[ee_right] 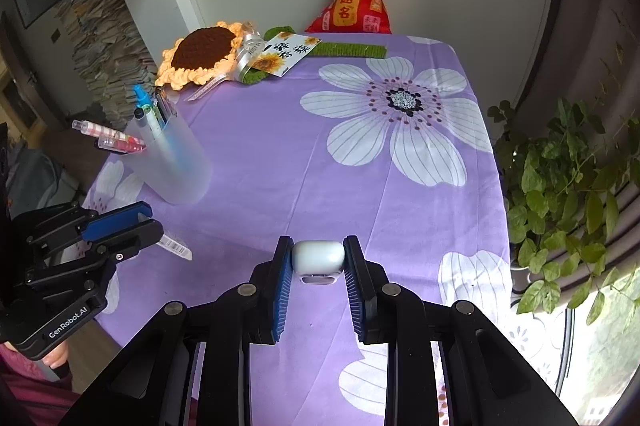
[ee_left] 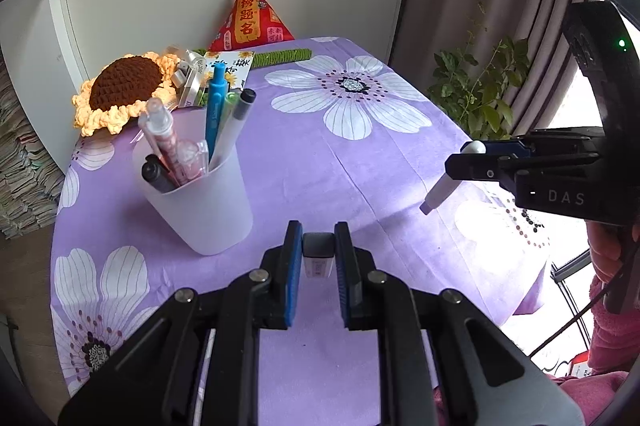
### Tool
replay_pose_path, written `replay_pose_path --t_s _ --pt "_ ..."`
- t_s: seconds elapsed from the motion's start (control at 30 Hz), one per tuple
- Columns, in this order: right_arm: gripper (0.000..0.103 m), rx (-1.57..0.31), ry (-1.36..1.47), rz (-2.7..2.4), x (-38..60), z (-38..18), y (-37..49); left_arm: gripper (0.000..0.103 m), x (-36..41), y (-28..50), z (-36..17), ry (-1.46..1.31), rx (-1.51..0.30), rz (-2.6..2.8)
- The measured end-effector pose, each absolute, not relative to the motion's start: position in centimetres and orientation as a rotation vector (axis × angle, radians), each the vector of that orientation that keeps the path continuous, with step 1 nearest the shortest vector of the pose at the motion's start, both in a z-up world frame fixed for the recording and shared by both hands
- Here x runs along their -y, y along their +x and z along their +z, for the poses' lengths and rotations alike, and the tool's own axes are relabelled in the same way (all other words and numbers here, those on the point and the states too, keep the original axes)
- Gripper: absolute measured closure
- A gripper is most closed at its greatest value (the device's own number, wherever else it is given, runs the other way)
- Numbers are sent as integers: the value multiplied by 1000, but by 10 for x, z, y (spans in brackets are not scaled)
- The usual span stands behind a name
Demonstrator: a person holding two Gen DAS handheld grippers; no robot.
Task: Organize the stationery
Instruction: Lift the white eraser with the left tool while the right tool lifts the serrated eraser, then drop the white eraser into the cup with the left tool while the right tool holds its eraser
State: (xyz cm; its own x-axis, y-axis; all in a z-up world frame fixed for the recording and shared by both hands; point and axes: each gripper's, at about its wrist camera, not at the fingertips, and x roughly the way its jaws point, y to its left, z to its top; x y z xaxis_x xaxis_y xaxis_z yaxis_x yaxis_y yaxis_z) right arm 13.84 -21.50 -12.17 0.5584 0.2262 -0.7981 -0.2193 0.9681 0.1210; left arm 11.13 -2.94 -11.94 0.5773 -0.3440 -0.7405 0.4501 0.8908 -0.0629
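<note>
My left gripper [ee_left: 318, 250] clamps what looks like an eraser [ee_left: 318, 256]; my right gripper [ee_right: 318, 258] grips a white pen [ee_left: 452, 178]; I should tip each upright over the cup [ee_left: 200, 194] before releasing

A crocheted sunflower [ee_right: 202, 52], a red pyramid pouch [ee_right: 354, 6] and a leafy plant [ee_right: 568, 186] border the purple floral tablecloth [ee_right: 320, 154].
</note>
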Motion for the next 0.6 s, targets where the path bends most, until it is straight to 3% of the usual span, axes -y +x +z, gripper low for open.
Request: replay_pose_path --t_s 0.6 --pt "77 -896 11 286 209 -106 127 89 -14 87 -20 102 -600 -418"
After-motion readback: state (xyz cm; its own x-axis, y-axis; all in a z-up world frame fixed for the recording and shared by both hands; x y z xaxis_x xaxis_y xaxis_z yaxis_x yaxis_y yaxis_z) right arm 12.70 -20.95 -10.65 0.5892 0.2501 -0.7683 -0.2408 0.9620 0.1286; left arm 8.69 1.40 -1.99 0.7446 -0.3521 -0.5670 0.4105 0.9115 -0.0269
